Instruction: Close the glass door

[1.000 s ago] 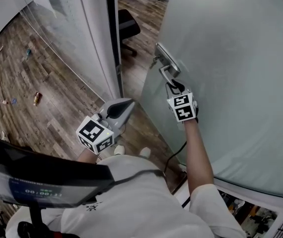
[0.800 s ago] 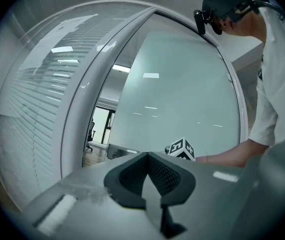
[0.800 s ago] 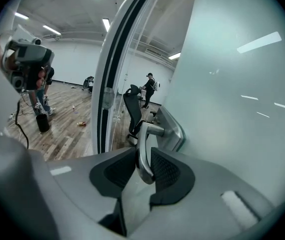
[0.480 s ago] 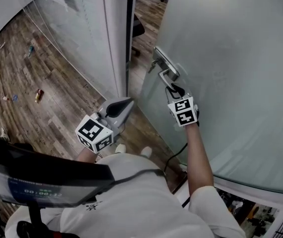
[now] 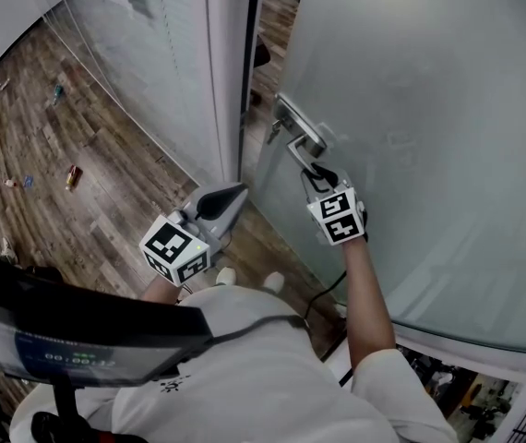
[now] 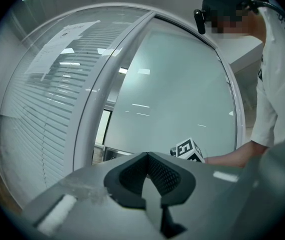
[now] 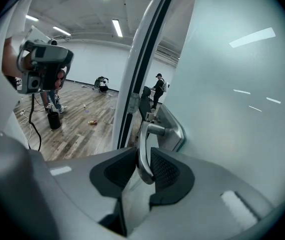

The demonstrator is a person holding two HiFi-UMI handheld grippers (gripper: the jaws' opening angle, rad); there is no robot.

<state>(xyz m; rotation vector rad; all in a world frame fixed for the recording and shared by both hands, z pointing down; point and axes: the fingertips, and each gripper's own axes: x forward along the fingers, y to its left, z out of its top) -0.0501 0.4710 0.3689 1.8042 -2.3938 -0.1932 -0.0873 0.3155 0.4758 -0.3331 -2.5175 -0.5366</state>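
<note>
Much less gap than a second ago between glass door (image 5: 429, 137) edge and door frame (image 5: 231, 81): only a dark slit left. Clamped on door handle (image 5: 298, 146) with right gripper (image 5: 313, 173). Left gripper (image 5: 241, 192) pressed together, empty, idle lower left. Nearly closed; probably needs one last bit of swing to latch.

The floor (image 5: 106, 192) is brown wood-look planking, with a few small bits of litter (image 5: 72, 175) lying well apart from the walls. A glass partition (image 5: 143, 35) with slatted blinds (image 6: 37, 109) runs up to a white frame post (image 5: 229, 63), and a sheet of paper (image 6: 65, 41) is stuck on the glass. Past the post, a dark office chair (image 5: 261, 53) stands on the same planking. The room beyond has a white far wall (image 7: 92, 59) and long ceiling strip lights (image 7: 116, 27), lit. A person (image 7: 158, 88) stands in the distance.
</note>
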